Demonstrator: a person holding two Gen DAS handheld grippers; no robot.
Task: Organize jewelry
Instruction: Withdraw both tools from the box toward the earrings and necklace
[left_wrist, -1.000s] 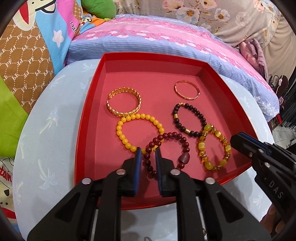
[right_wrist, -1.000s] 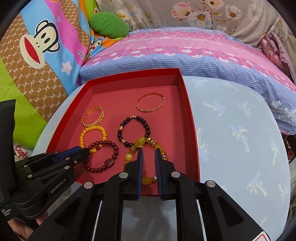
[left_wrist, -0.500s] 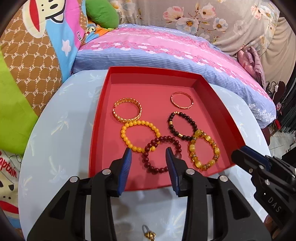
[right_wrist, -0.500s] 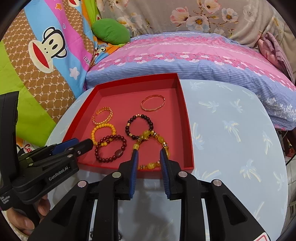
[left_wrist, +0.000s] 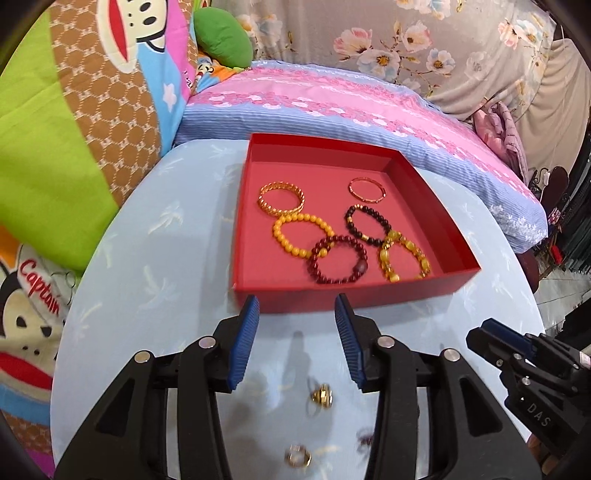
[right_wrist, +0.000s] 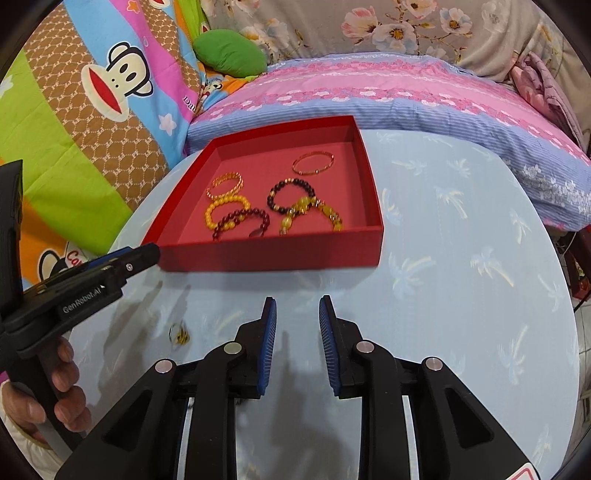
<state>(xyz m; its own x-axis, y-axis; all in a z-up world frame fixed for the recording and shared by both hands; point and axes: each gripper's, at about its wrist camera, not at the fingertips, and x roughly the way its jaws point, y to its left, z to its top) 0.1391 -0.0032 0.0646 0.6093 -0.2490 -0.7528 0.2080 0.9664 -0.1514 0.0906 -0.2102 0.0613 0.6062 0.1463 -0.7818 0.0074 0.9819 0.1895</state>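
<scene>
A red tray (left_wrist: 343, 293) (right_wrist: 273, 254) on the pale blue table holds several bracelets: a gold chain bangle (left_wrist: 281, 198), a thin gold bangle (left_wrist: 367, 189), a yellow bead bracelet (left_wrist: 301, 234), a black bead bracelet (left_wrist: 367, 225), a dark red bead bracelet (left_wrist: 338, 259) (right_wrist: 240, 223) and an amber bead bracelet (left_wrist: 404, 260) (right_wrist: 310, 214). Two gold rings (left_wrist: 321, 395) (left_wrist: 298, 456) lie on the table between my left gripper's arms; one shows in the right wrist view (right_wrist: 180, 334). My left gripper (left_wrist: 297, 304) is open and empty, just before the tray's near wall. My right gripper (right_wrist: 297, 308) is open and empty, further back.
The table (right_wrist: 461, 277) is round with a palm print. Behind it lie a pink and blue striped bedspread (left_wrist: 332, 107), cartoon-print cushions (right_wrist: 92, 92) at the left and a green cushion (right_wrist: 229, 53). A hand (right_wrist: 62, 384) holds the left gripper's handle.
Both grippers let go of their bracelets in the tray, opened and drew back over the table. The rings on the table came into view.
</scene>
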